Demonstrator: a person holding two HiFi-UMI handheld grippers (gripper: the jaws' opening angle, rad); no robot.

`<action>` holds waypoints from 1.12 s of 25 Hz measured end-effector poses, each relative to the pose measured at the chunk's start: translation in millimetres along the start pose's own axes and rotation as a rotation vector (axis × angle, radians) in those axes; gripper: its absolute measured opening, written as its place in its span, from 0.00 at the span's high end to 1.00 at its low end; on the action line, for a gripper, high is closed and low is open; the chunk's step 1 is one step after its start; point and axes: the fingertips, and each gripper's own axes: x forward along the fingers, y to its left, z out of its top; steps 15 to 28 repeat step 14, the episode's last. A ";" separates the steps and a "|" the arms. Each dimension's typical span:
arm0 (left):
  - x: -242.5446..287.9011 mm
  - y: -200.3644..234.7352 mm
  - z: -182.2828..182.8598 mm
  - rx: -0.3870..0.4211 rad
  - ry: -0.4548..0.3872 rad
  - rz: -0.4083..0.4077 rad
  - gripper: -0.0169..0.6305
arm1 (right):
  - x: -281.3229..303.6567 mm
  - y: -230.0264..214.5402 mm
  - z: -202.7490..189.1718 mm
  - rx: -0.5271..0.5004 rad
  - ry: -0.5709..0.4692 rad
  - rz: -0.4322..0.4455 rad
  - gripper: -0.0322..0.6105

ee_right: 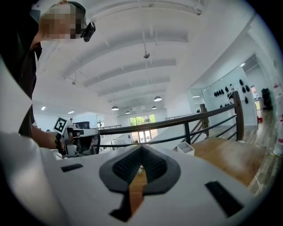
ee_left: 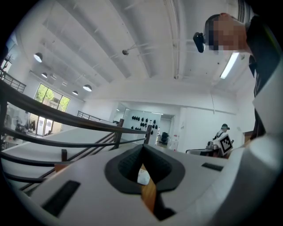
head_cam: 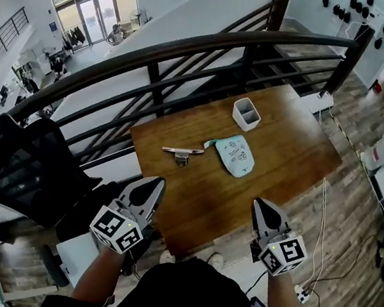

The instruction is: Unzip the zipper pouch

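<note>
A pale blue zipper pouch [head_cam: 236,154] lies flat on the wooden table [head_cam: 285,148], its pull end toward the left. Both grippers hover above the table's near edge, well short of the pouch. My left gripper [head_cam: 156,184] is at the lower left, jaws shut with nothing held. My right gripper [head_cam: 260,206] is at the lower right, also shut and empty. In the left gripper view the left gripper [ee_left: 142,148] has its jaws pressed together, pointing up over the railing. The right gripper [ee_right: 140,150] looks the same in its own view.
A white two-compartment holder [head_cam: 246,114] stands behind the pouch. A metal clip-like tool [head_cam: 181,153] lies left of the pouch. A black railing [head_cam: 192,50] runs behind the table. A black office chair [head_cam: 24,165] stands at the left. Cables [head_cam: 313,273] trail on the floor at the right.
</note>
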 end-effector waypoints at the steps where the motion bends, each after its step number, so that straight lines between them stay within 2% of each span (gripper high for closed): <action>1: 0.8 1.1 -0.6 -0.006 -0.002 -0.001 0.95 | 0.7 1.5 0.1 -0.007 0.006 0.002 0.96; 8: 9.1 3.6 -4.0 -0.034 -0.007 -0.021 0.95 | 5.7 7.6 7.4 -0.048 0.013 0.006 0.96; 28: 10.3 6.7 -4.1 -0.032 -0.005 -0.027 0.95 | 4.0 6.9 7.1 -0.047 0.004 -0.005 0.96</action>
